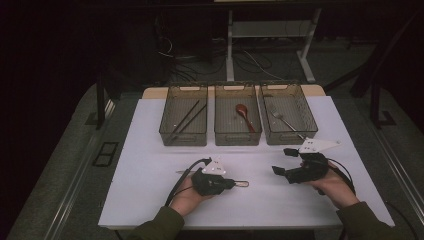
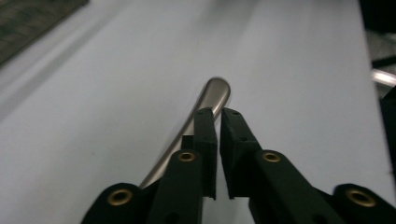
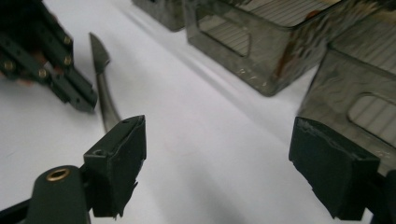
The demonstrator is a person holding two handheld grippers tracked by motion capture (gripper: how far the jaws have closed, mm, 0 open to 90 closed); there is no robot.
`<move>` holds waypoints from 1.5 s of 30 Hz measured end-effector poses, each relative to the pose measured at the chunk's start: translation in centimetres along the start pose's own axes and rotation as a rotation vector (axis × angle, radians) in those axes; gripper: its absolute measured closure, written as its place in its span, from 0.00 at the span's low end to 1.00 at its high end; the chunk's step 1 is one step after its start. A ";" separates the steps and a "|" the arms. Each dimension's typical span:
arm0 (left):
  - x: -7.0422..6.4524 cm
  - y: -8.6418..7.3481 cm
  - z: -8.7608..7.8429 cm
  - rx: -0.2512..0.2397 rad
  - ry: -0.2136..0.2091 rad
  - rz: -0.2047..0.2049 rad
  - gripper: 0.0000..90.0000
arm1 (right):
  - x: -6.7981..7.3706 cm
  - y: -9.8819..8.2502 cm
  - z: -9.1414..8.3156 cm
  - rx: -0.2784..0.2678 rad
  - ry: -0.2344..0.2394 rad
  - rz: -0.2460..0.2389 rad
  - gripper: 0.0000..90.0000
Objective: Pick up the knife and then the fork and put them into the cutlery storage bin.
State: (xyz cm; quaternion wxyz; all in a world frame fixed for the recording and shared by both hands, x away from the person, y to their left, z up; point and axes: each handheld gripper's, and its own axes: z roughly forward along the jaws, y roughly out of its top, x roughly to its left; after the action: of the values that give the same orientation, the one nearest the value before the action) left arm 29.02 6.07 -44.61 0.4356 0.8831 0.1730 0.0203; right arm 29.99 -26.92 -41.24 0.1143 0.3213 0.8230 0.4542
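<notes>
A metal table knife (image 1: 243, 183) lies flat on the white table (image 1: 150, 150), its rounded handle end (image 2: 215, 91) pointing right. My left gripper (image 1: 232, 183) rests low over it. In the left gripper view its jaws (image 2: 219, 112) stand open by only a narrow slit with nothing between them, and the handle runs beside and under the left jaw. My right gripper (image 1: 280, 161) hovers to the right, jaws wide open (image 3: 224, 130) and empty. From there I see the knife (image 3: 105, 93) and the left gripper (image 3: 79, 95) at the upper left.
Three dark mesh trays stand in a row at the back. The left tray (image 1: 183, 137) holds chopsticks (image 1: 187, 117), the middle tray (image 1: 237, 139) a red spoon (image 1: 243, 115), the right tray (image 1: 290, 136) a fork (image 1: 282, 119). Table edges drop off all round.
</notes>
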 end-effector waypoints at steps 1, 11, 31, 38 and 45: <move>0.0 -0.1 -0.4 -0.021 0.000 -0.016 0.90 | 0.0 0.1 0.0 0.014 0.004 -0.011 0.20; 0.0 -2.4 -4.8 -0.086 0.063 -0.101 0.58 | 1.5 2.6 1.9 0.163 0.083 -0.113 0.32; 0.6 -5.6 -8.8 -0.129 0.215 -0.167 0.11 | 7.3 8.1 11.7 0.497 0.223 -0.363 0.55; 0.6 -5.6 -8.4 -0.119 0.223 -0.169 0.01 | 9.0 9.1 14.2 0.605 0.258 -0.422 0.68; 0.6 -5.6 -8.4 -0.118 0.223 -0.169 0.00 | 10.2 9.6 16.4 0.716 0.263 -0.462 0.77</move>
State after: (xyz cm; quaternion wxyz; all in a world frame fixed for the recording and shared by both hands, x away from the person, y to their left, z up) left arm 26.45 15.80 -43.84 0.4649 0.8306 0.2924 0.0917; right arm 34.13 -5.80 -41.53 -0.0113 0.0879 0.9862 0.1401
